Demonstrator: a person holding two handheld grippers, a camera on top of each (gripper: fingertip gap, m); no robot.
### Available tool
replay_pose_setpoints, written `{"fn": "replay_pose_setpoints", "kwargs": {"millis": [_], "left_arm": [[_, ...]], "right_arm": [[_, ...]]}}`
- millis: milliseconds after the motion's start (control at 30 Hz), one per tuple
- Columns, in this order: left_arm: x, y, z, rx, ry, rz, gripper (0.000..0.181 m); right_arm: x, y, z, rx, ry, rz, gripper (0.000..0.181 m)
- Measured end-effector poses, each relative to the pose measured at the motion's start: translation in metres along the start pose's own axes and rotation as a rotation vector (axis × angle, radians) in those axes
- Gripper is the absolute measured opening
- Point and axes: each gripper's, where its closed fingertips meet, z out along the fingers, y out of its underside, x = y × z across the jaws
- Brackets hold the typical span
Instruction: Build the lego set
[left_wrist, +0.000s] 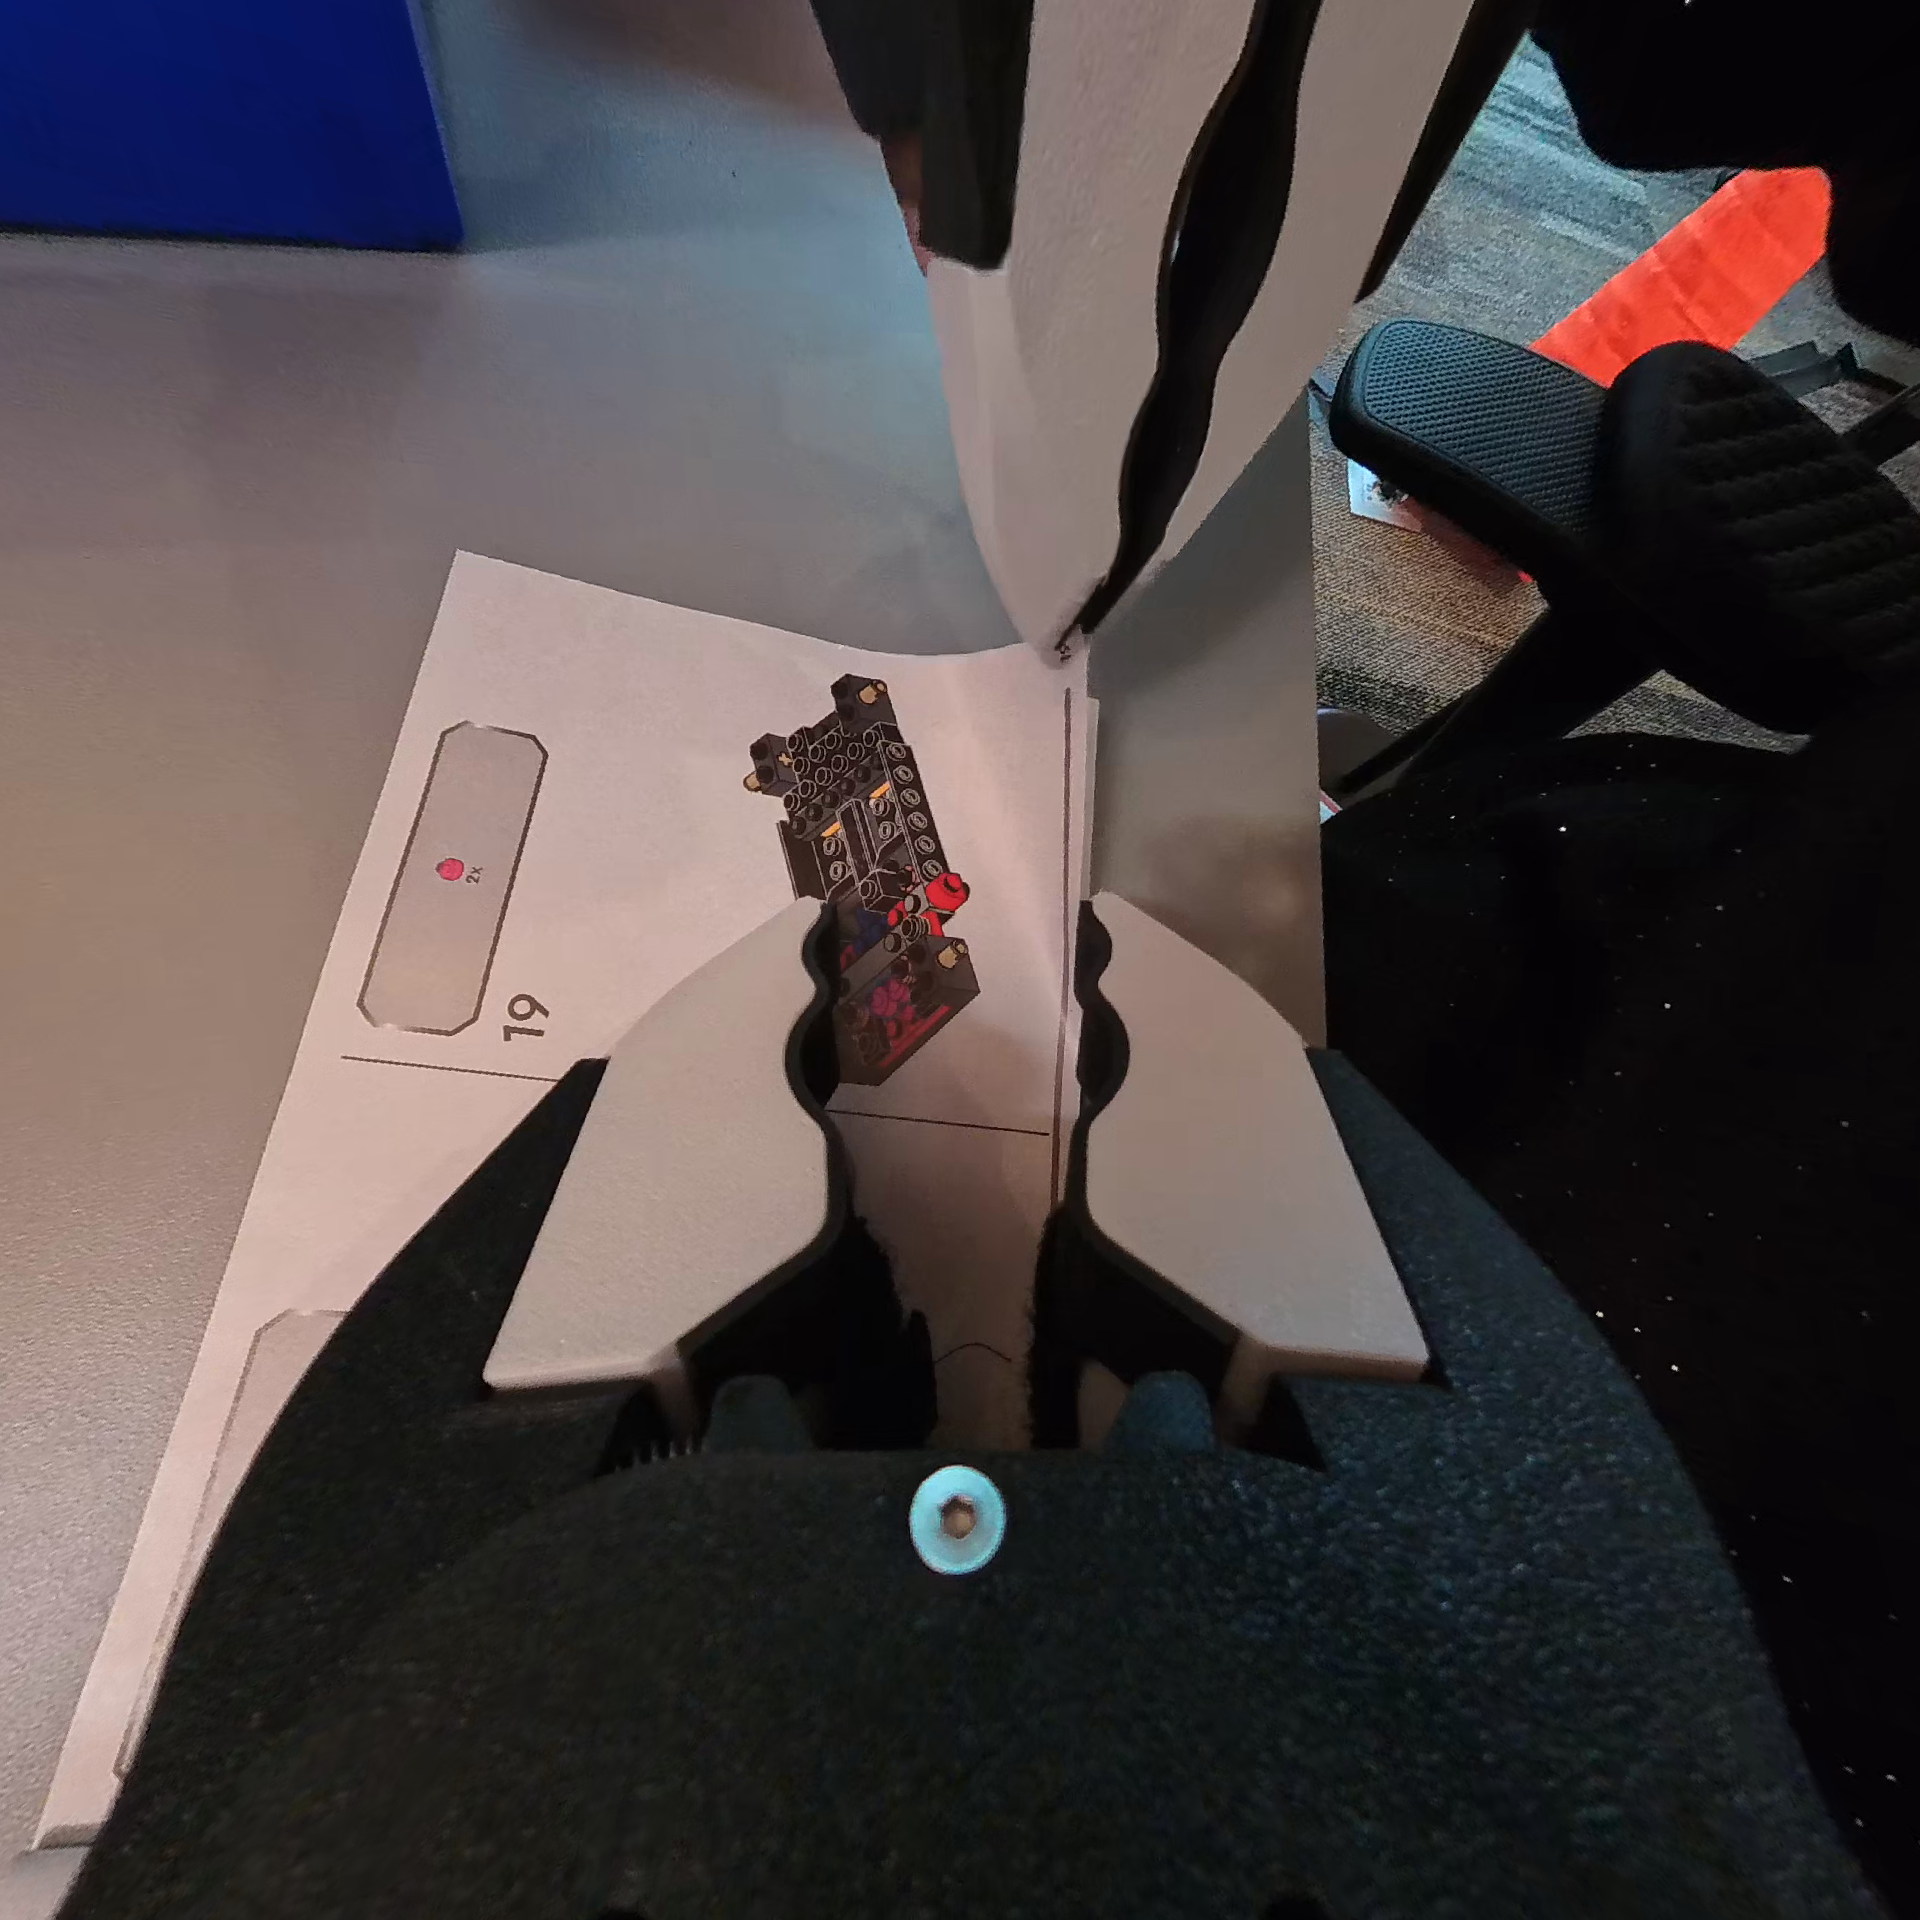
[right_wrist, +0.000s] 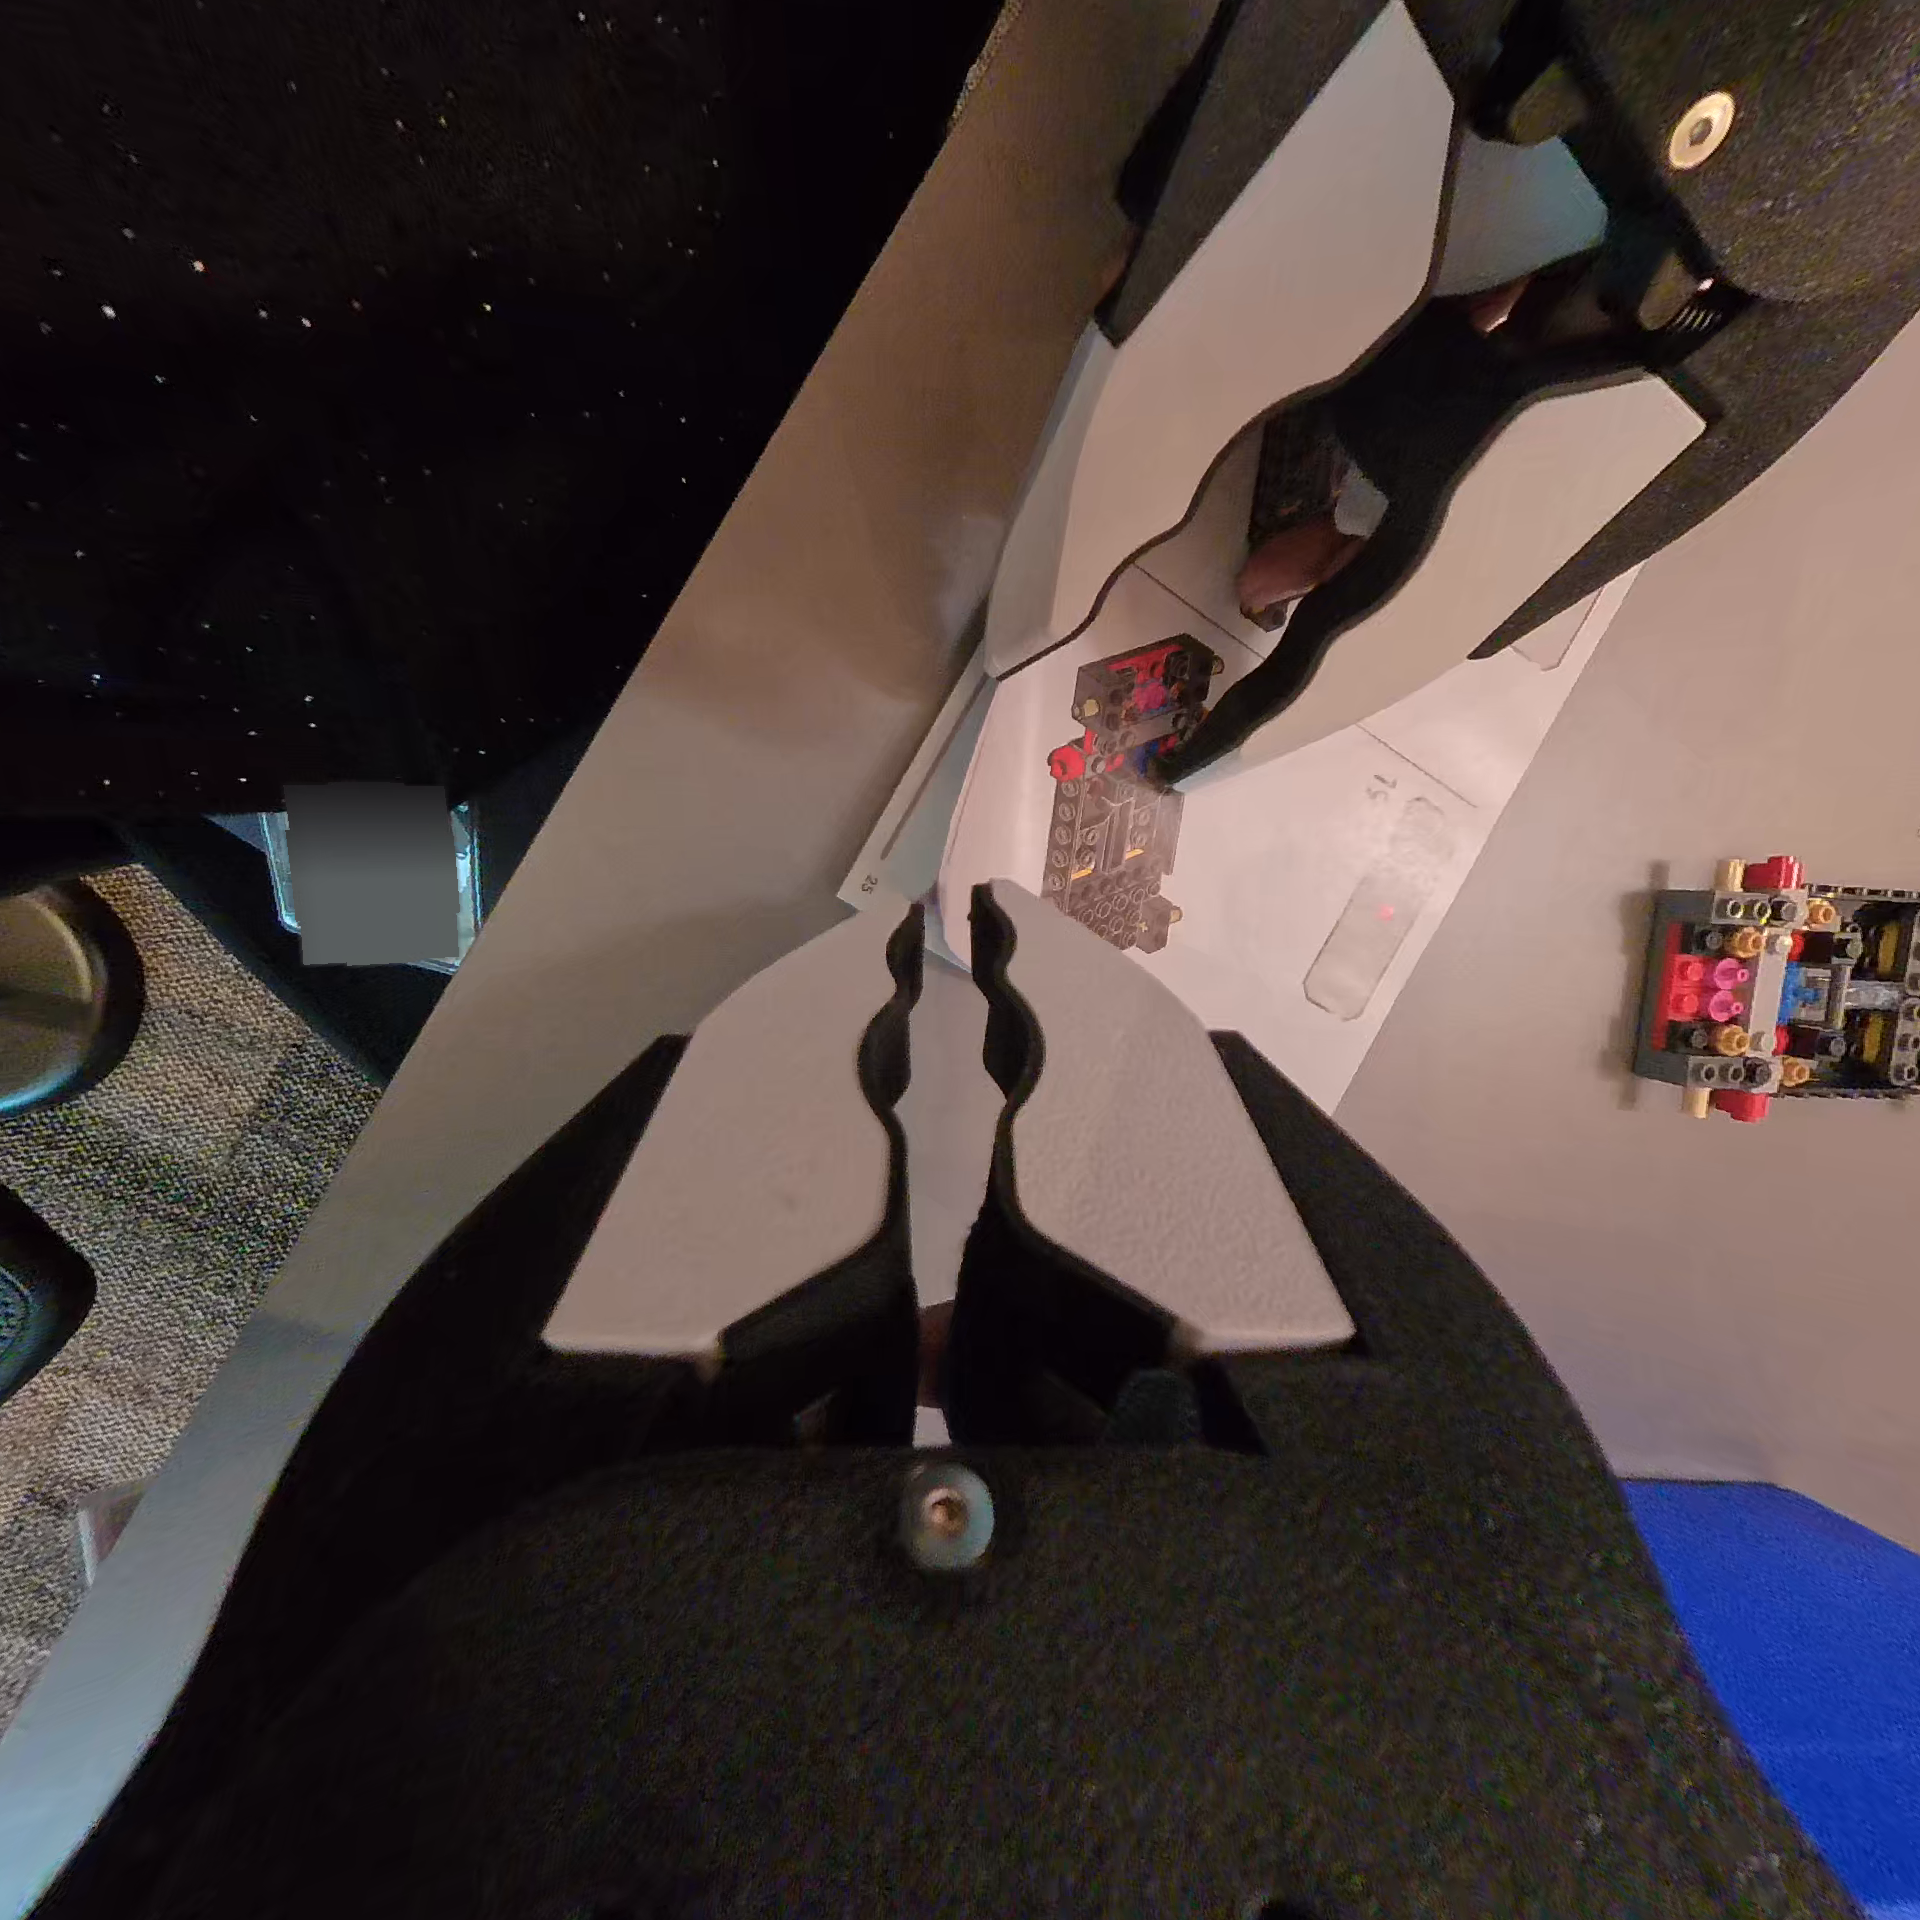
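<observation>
Right wrist view is showing the right gripper (right_wrist: 943, 914) nearly closed at the corner of the instruction booklet (right_wrist: 1226, 894); whether it is pinching a page, I cannot tell. The left gripper (left_wrist: 951, 935) is hovering released over the page. The lego build (right_wrist: 1777, 997) is sitting apart on the table (right_wrist: 1558, 1299), to the right gripper's right.

Left gripper (left_wrist: 951, 997) gapes above the instruction booklet (left_wrist: 644, 831) on the table (left_wrist: 312, 468).

printed step nos. and a qty mark stand on the instruction booklet (left_wrist: 644, 790), near table edge.
</observation>
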Motion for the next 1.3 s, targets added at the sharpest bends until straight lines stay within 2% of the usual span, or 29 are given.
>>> {"fn": "replay_pose_setpoints", "kwargs": {"millis": [567,700,833,967,1033,1167,1233,1300], "left_arm": [[0.0,0.0,0.001,-0.001,-0.001,0.006,0.044],[0.003,-0.001,0.0,0.003,-0.007,0.044,0.051],[0.002,-0.011,-0.007,0.061,-0.105,0.128,0.061],[-0.002,-0.031,-0.022,0.169,-0.302,0.183,0.061],[0.003,-0.03,-0.024,0.14,-0.375,0.244,0.06],[-0.002,-0.02,-0.031,0.043,-0.574,0.348,0.045],[-0.003,-0.02,-0.036,0.053,-0.642,0.384,0.007],[-0.004,-0.023,-0.048,0.092,-0.699,0.373,0.0]], "right_arm": [[-0.003,0.0,0.003,-0.008,-0.044,0.003,0.0],[0.0,-0.002,0.0,0.01,-0.027,0.01,0.0],[0.008,-0.008,-0.009,0.053,0.04,0.036,0.0],[0.022,-0.016,-0.019,0.074,0.162,0.06,0.0],[0.029,-0.02,-0.024,0.059,0.228,0.062,0.0],[0.039,-0.039,-0.032,0.069,0.332,0.041,0.0],[0.045,-0.053,-0.036,0.095,0.388,0.021,0.001],[0.056,-0.066,-0.043,0.134,0.488,0.015,0.001]]}}
